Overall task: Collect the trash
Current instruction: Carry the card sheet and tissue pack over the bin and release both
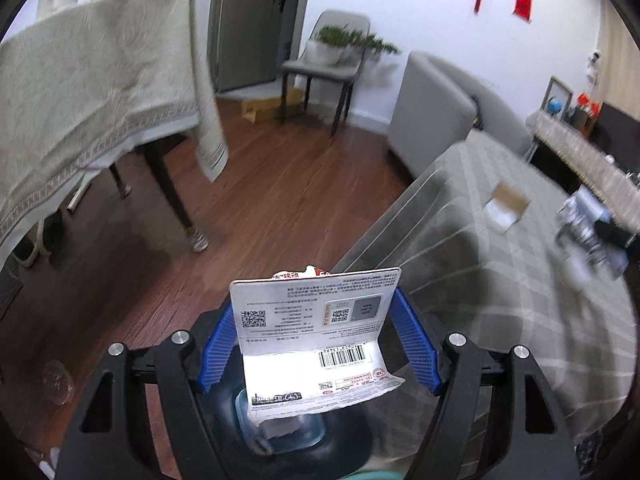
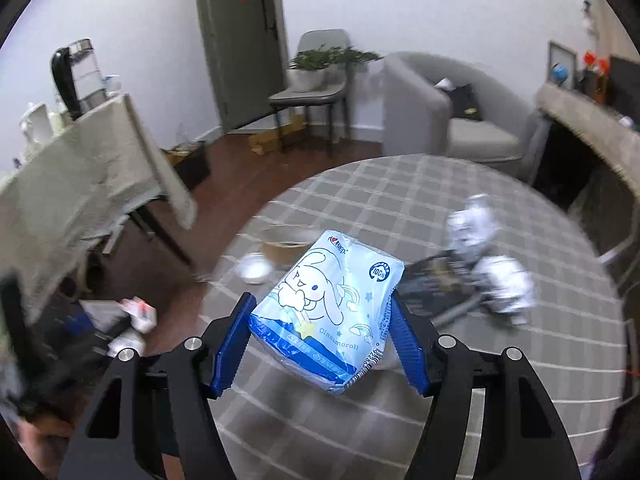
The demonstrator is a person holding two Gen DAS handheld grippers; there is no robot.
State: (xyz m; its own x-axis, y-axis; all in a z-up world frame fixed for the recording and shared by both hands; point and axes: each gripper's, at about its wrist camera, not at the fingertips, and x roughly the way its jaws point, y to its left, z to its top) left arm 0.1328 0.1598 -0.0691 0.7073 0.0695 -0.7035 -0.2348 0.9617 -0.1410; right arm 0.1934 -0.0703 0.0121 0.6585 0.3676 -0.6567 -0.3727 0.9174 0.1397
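Blue-padded tongs, each closed on a piece of trash.

A white printed wrapper (image 1: 316,336) is gripped between the pads of the left tongs (image 1: 318,344) above the edge of the checked desk (image 1: 500,300). A blue tissue pack (image 2: 326,312) is clamped by the right tongs (image 2: 320,340) over the desk, where crumpled white paper (image 2: 504,284) lies.

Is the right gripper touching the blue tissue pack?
Touching. In the right wrist view, the right gripper presses both blue fingers against the tissue pack, holding it above the table.
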